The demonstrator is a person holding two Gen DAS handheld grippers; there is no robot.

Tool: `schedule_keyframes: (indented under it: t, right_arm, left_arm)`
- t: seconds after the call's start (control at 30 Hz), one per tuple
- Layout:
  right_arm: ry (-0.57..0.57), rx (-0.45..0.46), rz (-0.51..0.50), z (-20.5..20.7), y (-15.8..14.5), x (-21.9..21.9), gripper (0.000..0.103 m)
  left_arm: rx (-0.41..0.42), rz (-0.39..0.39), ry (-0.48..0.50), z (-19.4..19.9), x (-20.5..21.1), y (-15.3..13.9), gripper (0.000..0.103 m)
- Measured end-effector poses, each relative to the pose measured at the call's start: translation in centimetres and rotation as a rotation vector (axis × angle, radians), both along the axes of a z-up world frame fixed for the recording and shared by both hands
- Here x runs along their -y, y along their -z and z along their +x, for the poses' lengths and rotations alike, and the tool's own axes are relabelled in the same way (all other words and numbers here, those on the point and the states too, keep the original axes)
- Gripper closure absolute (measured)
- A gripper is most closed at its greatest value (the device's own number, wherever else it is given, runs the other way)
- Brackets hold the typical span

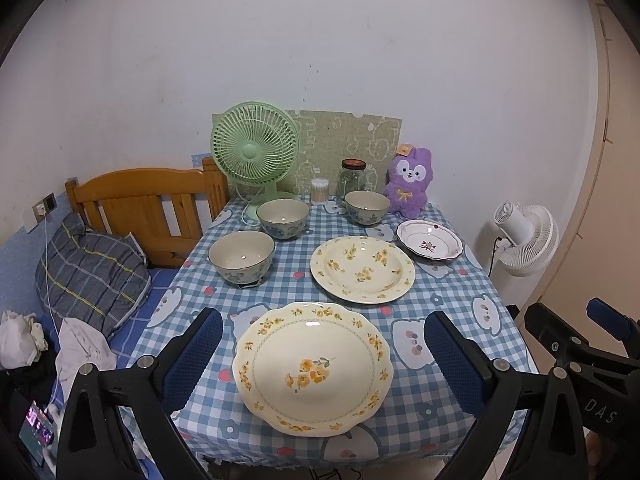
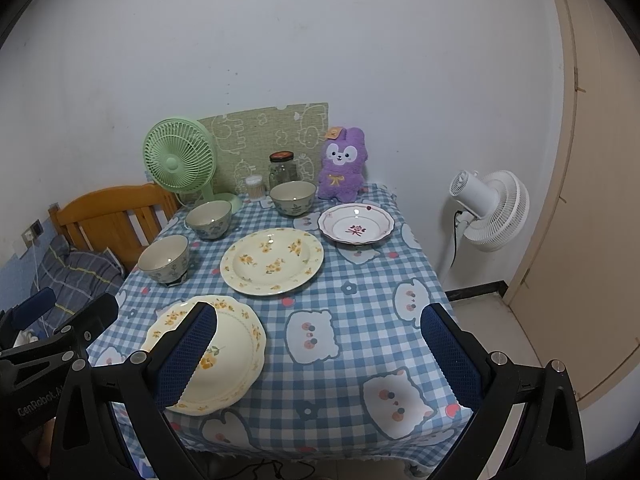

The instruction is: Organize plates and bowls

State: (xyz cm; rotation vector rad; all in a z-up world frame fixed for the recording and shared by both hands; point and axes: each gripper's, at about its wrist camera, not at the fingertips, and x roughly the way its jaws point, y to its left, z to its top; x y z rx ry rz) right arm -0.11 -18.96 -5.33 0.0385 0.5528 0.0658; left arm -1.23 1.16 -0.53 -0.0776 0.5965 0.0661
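Left gripper (image 1: pixel 323 354): jaws spread, empty, framing the scalloped plate (image 1: pixel 313 368) at lower centre.
Right gripper (image 2: pixel 319 354): jaws spread, empty, over bare tablecloth (image 2: pixel 344 320).
Round plate (image 1: pixel 362 269): centre frame; three bowls (image 1: pixel 241 257) lie upper left of it.
Handling: glazed ceramic, judged rigid, slippery, breakable.
Grasp point: pinch the rim edge.

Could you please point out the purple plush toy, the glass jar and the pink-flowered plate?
purple plush toy (image 1: pixel 408 184), left wrist view, on its belly.
glass jar (image 2: pixel 282 172), right wrist view, on its glass body.
pink-flowered plate (image 2: pixel 356 225), right wrist view, on its inner well.
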Motion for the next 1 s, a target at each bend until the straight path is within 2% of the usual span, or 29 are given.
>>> schedule_keyframes:
  t: [0.77, 1.0]
  right_arm:
    - [-0.002, 0.001, -0.004, 0.40, 0.03, -0.35, 0.001]
    - [-0.026, 0.004, -0.015, 0.98, -0.30, -0.48, 0.004]
  left_arm:
    - [0.002, 0.017, 0.001, 0.71, 0.14, -0.32, 0.002]
    - [0.001, 0.018, -0.004, 0.76, 0.20, -0.40, 0.005]
